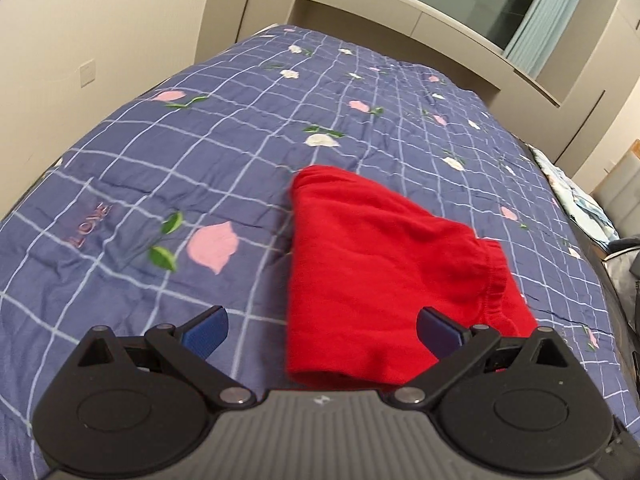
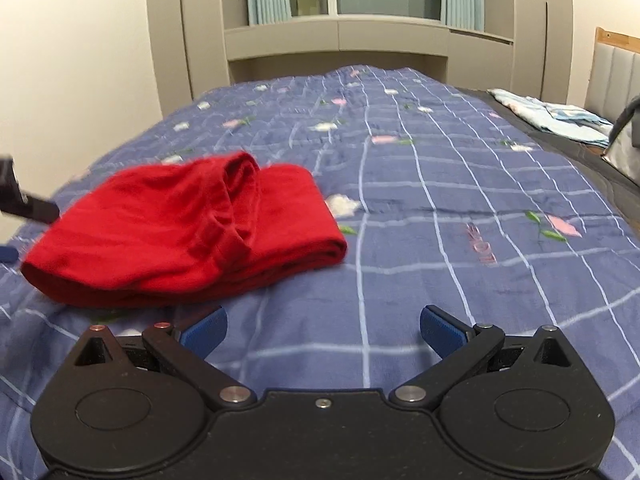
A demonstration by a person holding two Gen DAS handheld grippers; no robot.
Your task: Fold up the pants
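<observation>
- Your left gripper (image 1: pixel 322 330): fingers spread apart, nothing between them, hovering at the near edge of the pants.
- Your right gripper (image 2: pixel 323 330): fingers likewise apart and empty, over bare bedspread (image 2: pixel 460 240), with the pants off to its far left.
- Red pants (image 1: pixel 384 276): folded into a thick bundle, lying on the bed; in the left wrist view they sit straight ahead and slightly right of the fingers.
- Long axis: runs near to far in the left view, so left to right across the right view (image 2: pixel 180 232); elastic waistband (image 1: pixel 494 280) on the bundle's right side.
- Nearer hand, by my reading: your left.
</observation>
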